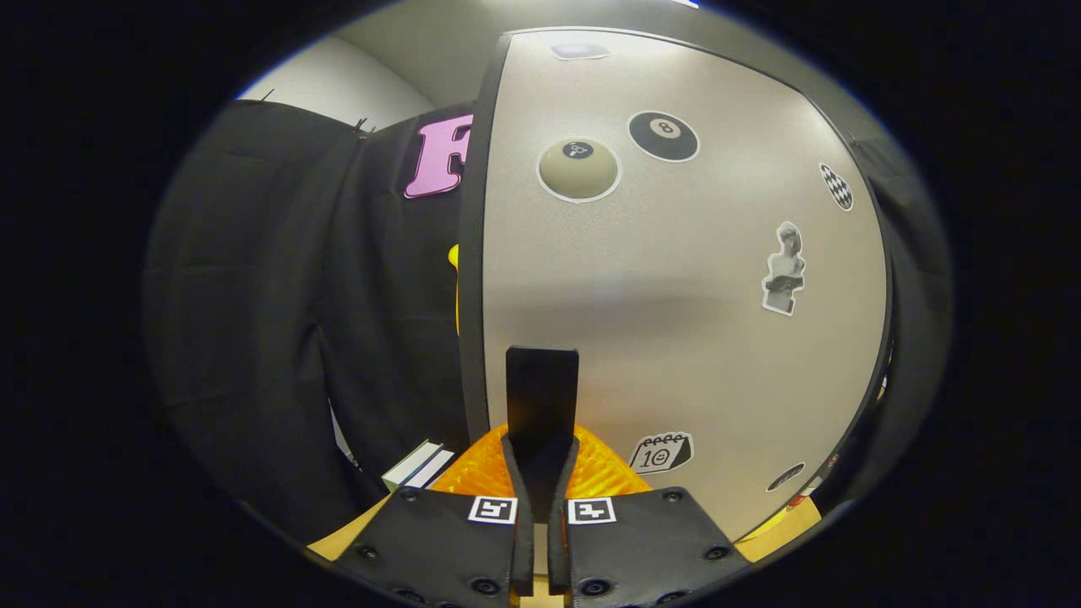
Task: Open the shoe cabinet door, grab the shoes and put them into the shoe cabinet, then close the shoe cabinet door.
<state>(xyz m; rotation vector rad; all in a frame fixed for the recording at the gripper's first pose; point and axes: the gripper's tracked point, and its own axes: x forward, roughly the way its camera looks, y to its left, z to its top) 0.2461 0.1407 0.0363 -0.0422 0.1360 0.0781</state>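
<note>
Pinching the black door handle (pixel 541 397) at twelve o'clock, the claw (pixel 540 473) was clenched on it, both fingers pressing, against the sticker-covered grey shoe cabinet door (pixel 676 279).

Matt, finely speckled cabinet door (pixel 676 295); ribbed fingers (pixel 486 469)

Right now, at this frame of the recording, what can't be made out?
- Cabinet interior and shoes: hidden behind the door in the gripper view.
- Gripper: fingers clamp the door's black handle, whose lower end they cover.
- Small box beyond the fingers: partly hidden by the gripper body.
</note>
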